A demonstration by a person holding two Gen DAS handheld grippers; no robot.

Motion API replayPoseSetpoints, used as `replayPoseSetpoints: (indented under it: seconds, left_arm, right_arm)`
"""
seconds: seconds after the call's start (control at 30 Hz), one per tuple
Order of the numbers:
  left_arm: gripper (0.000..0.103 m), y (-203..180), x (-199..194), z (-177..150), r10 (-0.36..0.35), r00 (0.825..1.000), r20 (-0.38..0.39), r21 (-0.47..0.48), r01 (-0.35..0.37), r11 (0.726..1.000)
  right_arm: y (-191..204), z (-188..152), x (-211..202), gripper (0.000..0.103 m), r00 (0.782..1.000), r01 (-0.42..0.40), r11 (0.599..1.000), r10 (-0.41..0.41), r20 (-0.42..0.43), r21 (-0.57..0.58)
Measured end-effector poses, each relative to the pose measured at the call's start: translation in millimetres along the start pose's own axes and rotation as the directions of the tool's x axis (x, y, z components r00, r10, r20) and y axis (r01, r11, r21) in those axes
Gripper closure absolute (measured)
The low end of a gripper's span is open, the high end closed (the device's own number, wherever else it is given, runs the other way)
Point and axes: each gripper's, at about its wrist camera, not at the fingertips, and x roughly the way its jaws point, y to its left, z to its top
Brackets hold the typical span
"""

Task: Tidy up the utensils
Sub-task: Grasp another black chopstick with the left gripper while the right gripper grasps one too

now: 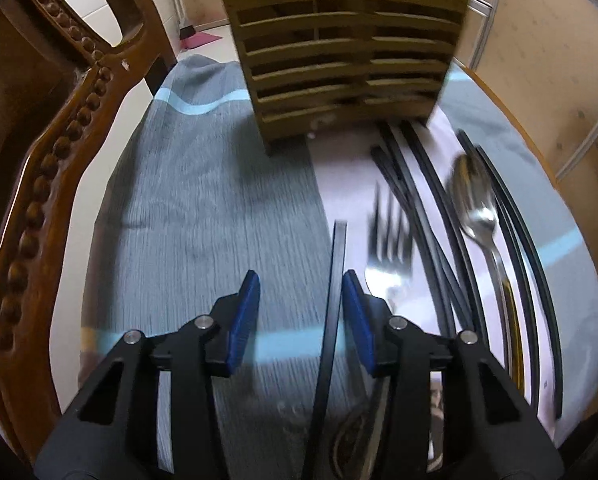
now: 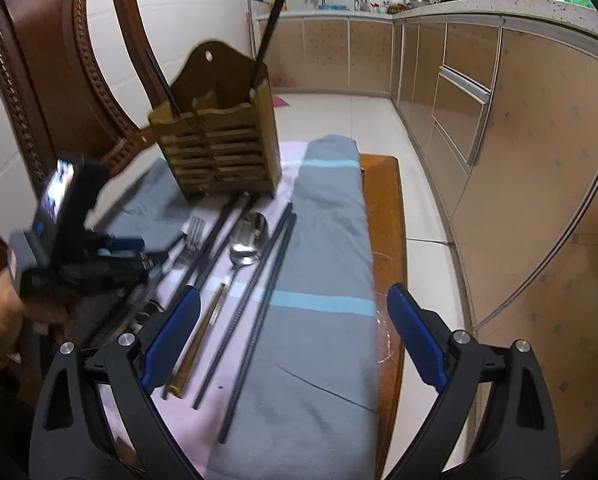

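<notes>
A slatted wooden utensil holder point(image 1: 339, 52) point(image 2: 219, 148) stands at the far end of the cloth, with black chopsticks point(image 2: 267, 36) upright in it. Before it lie a fork point(image 1: 391, 240) point(image 2: 193, 232), a spoon point(image 1: 475, 196) point(image 2: 247, 240) with a brown handle, and several loose black chopsticks point(image 1: 431, 208) point(image 2: 259, 292). My left gripper point(image 1: 299, 280) point(image 2: 139, 252) points down at the cloth. One black chopstick point(image 1: 335, 280) lies between its blue pads, close to the right pad, with a wide gap to the left one. My right gripper point(image 2: 295, 292) hangs wide open above the cloth, holding nothing.
A grey-blue towel point(image 2: 323, 320) with light blue stripes and a pale cloth point(image 2: 235, 292) cover a narrow wooden table point(image 2: 383, 200). A carved wooden chair point(image 1: 59, 140) stands at the left. Kitchen cabinets point(image 2: 519, 160) run along the right, across a tiled floor.
</notes>
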Motion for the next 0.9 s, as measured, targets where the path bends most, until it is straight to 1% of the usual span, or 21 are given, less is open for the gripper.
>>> replayPoseSetpoints:
  seconds: [0.07,0.13,0.27,0.37,0.4,0.43,0.53,0.63,0.7,0.73,0.77,0.8,0.83,0.87,0.9]
  left_arm:
    - [0.061,4,4,6,-0.005,1.0,0.001,-0.014,0.005,1.0]
    - [0.065,8,8,12,-0.011,1.0,0.001,-0.032,0.011,0.999]
    - [0.068,14,13,19,-0.019,1.0,0.005,-0.065,0.019,0.998]
    - [0.082,15,13,21,-0.016,1.0,0.004,-0.081,0.016,0.997]
    - [0.093,15,13,22,-0.019,1.0,0.001,-0.08,0.019,0.997]
    - [0.096,15,12,23,-0.022,1.0,-0.002,-0.079,0.021,0.997]
    - [0.097,18,12,22,-0.034,0.999,0.002,-0.09,0.034,0.995]
    - [0.097,31,8,22,-0.045,0.999,0.015,-0.131,0.047,0.99]
    - [0.097,43,-1,25,-0.056,0.998,0.04,-0.153,0.062,0.986]
    - [0.097,47,-13,27,-0.067,0.996,0.062,-0.16,0.076,0.984]
    - [0.097,50,-28,29,-0.075,0.992,0.098,-0.169,0.091,0.981]
    - [0.097,54,-43,30,-0.082,0.988,0.134,-0.174,0.105,0.979]
    - [0.097,55,-55,31,-0.088,0.983,0.16,-0.174,0.116,0.978]
    - [0.097,57,-73,32,-0.095,0.975,0.2,-0.173,0.13,0.976]
    - [0.097,58,-91,32,-0.098,0.965,0.242,-0.172,0.142,0.975]
  right_arm:
    - [0,0,8,0.011,1.0,0.017,1.0,-0.017,-0.026,-0.004]
    - [0,0,18,0.011,0.998,0.031,0.999,-0.031,-0.055,-0.009]
    - [3,5,37,0.011,0.994,0.053,0.998,-0.056,-0.092,-0.027]
    - [6,11,54,0.011,0.99,0.08,0.996,-0.085,-0.112,-0.046]
    - [7,13,58,0.013,0.989,0.085,0.995,-0.091,-0.118,-0.048]
    - [7,14,63,0.014,0.988,0.09,0.995,-0.095,-0.123,-0.048]
    - [5,19,76,0.015,0.985,0.101,0.994,-0.105,-0.139,-0.038]
    - [6,26,83,0.019,0.984,0.102,0.994,-0.106,-0.141,-0.039]
    - [6,30,87,0.022,0.984,0.104,0.994,-0.108,-0.141,-0.035]
    - [5,32,91,0.024,0.983,0.105,0.994,-0.109,-0.147,-0.032]
    - [5,32,94,0.028,0.982,0.103,0.994,-0.106,-0.154,-0.03]
    - [4,33,98,0.036,0.98,0.101,0.995,-0.104,-0.168,-0.028]
    - [3,33,103,0.039,0.978,0.096,0.995,-0.099,-0.181,-0.025]
    - [4,33,107,0.043,0.977,0.09,0.996,-0.092,-0.191,-0.022]
    - [5,33,109,0.045,0.977,0.083,0.996,-0.085,-0.195,-0.021]
